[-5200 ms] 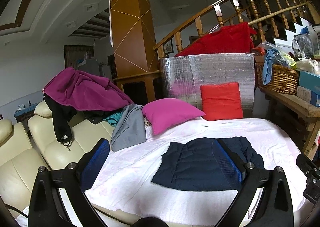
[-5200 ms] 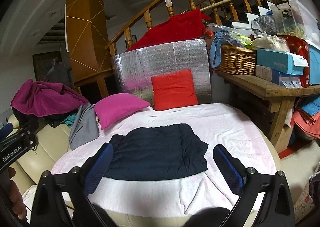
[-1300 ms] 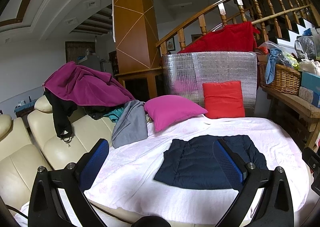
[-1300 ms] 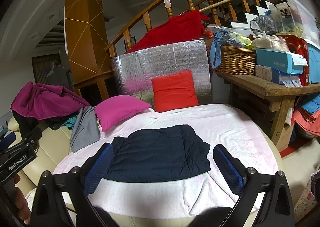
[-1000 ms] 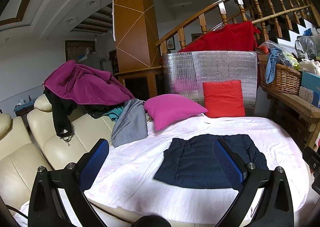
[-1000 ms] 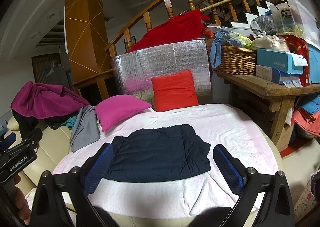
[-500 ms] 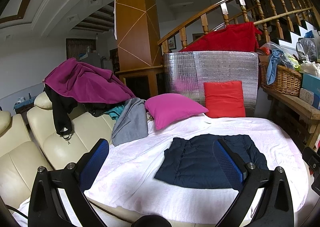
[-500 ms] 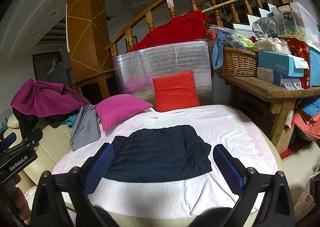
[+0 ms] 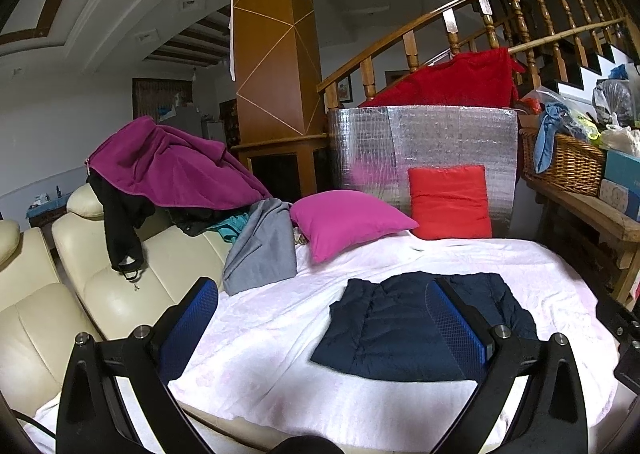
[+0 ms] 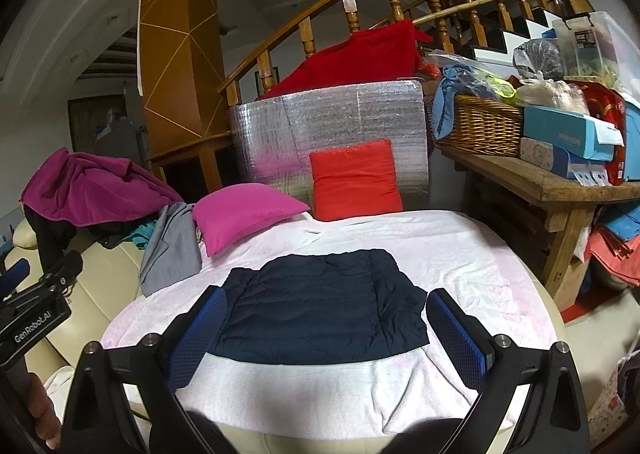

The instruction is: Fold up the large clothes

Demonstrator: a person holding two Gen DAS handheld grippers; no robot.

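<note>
While both grippers hang above the near edge of the white blanket (image 10: 460,254), neither touches anything. The left gripper (image 9: 320,318) stands with jaws spread wide and empty; the right gripper (image 10: 326,328) stands equally wide and empty. The navy quilted jacket (image 10: 320,314) lies flat on the blanket, already folded into a compact rectangle, roughly at the blanket's centre. Beyond the jacket, at the blanket's far edge, rest a magenta pillow (image 9: 348,222) and a red cushion (image 9: 450,202). At the blanket's left edge a grey garment (image 9: 264,250) hangs off the cream sofa (image 9: 120,294), with a purple fleece (image 9: 172,174) piled above it.

Risk, judged: the puffy jacket may spring open if pinched by one layer only. A descent that catches the blanket would drag the jacket askew.
</note>
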